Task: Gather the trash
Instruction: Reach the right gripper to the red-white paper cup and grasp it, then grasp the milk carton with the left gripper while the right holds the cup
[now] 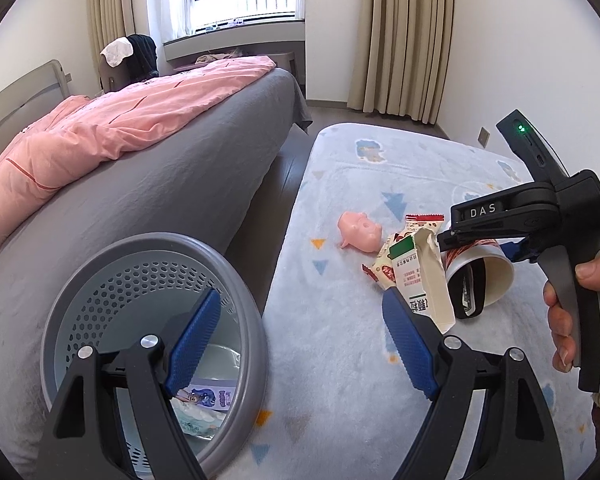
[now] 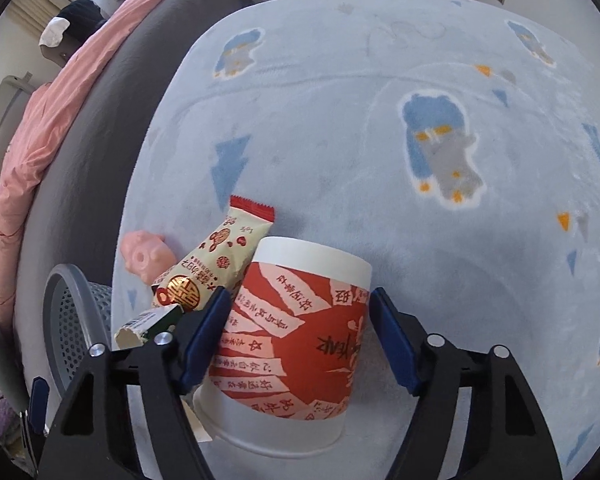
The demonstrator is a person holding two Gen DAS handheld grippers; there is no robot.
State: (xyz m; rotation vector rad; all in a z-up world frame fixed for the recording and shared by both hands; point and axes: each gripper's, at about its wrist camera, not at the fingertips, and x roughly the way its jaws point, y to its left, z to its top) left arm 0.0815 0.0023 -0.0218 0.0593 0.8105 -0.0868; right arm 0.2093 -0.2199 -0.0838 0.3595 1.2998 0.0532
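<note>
On the rug [image 2: 340, 100] lies a paper cup [image 2: 292, 332], which we straddle with our right gripper [image 2: 296, 336], half-open jaws not clearly pressing; our left gripper [image 1: 304, 344], wide open, holds nothing beside the bin [image 1: 236, 280].

paper cup [image 2: 288, 332]: red-white, on its side on rug | milk carton [image 1: 424, 276]: torn open, beside cup | snack wrapper [image 2: 216, 260]: cream-red, against cup

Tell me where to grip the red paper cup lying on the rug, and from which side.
Grip the red paper cup across its printed side wall, coming from above: it lies on its side on the rug, mouth toward the basket. The right gripper already straddles it there; the right pad hasn't touched yet.
</note>
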